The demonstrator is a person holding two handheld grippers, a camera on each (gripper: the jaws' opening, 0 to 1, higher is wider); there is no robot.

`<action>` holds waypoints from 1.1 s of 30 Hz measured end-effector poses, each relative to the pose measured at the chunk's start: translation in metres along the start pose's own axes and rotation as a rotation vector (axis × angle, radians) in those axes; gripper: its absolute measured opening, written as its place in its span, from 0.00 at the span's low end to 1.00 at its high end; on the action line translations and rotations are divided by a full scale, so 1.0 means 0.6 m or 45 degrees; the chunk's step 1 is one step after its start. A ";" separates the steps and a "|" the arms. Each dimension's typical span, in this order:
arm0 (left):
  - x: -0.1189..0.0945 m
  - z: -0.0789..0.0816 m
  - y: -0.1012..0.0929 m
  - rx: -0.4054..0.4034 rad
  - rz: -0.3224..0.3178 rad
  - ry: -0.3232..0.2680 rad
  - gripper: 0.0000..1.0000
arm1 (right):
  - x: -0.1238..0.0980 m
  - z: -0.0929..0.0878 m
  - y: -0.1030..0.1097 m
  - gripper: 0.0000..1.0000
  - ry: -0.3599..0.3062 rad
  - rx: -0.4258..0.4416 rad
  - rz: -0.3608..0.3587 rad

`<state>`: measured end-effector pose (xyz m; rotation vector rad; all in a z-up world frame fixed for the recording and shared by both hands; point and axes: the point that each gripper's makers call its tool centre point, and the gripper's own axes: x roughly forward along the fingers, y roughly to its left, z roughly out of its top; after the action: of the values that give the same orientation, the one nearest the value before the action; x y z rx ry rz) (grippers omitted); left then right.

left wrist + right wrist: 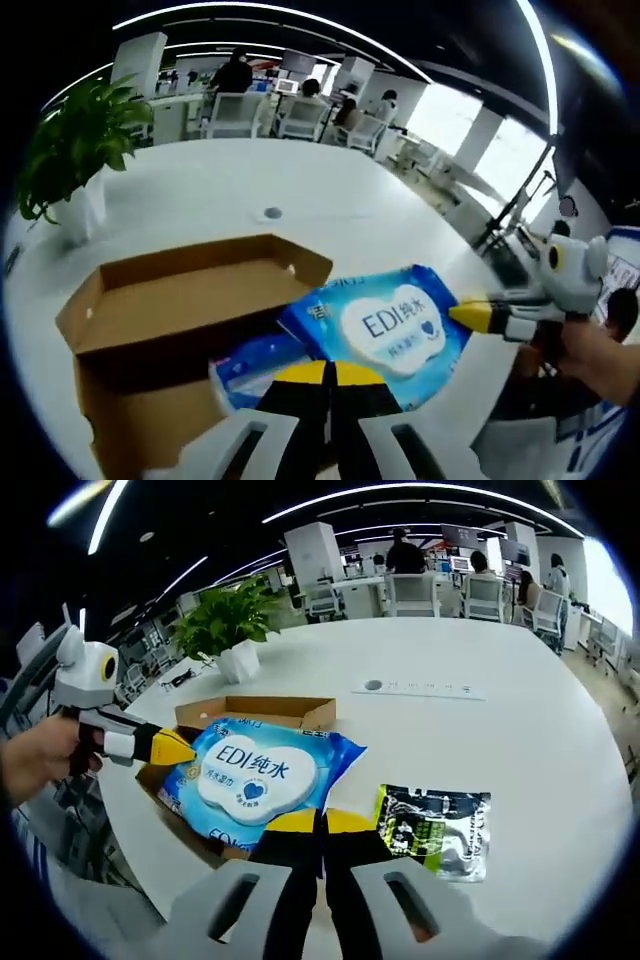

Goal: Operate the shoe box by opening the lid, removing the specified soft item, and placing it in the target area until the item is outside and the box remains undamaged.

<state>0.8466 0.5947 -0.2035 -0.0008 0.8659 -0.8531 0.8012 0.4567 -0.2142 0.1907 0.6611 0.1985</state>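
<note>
Two tools are on one soft pack right now, so this is basically a carry-out job. Going left to right in the left gripper view: potted plant (75, 150) at the far left of the white counter (300, 190), then the open cardboard shoe box (170, 300) with its flaps up, then the blue wipes pack (385, 325) hanging half over the box's right edge. A second blue pack (250, 370) sits lower down in the box.

The left tool (328, 375) has its jaws clenched on the near edge of the wipes pack, and the right tool (470, 315) is pinching the pack's right end with its yellow tips. In the right gripper view the same pack (255, 770) sits over the box (270, 712), with a dark green packet (435, 830) lying on the counter just to the right.

My take: lift it straight up and level with both hands together, so it clears the flap without dragging the cardboard. Keep the pinch on the seam edges, don't twist, then set it down on bare counter right of the box.
</note>
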 end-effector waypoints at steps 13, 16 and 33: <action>0.060 0.017 -0.083 0.040 -0.036 0.018 0.00 | -0.044 -0.007 -0.092 0.00 -0.008 0.024 -0.038; 0.073 0.020 -0.099 0.042 -0.039 0.021 0.00 | -0.050 -0.008 -0.112 0.00 -0.006 0.028 -0.041; 0.166 0.019 -0.164 0.025 -0.043 0.043 0.00 | -0.057 -0.032 -0.221 0.00 0.022 0.036 -0.042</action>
<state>0.8239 0.4586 -0.2302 0.0167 0.8913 -0.8954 0.7792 0.3231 -0.2406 0.2052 0.6838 0.1595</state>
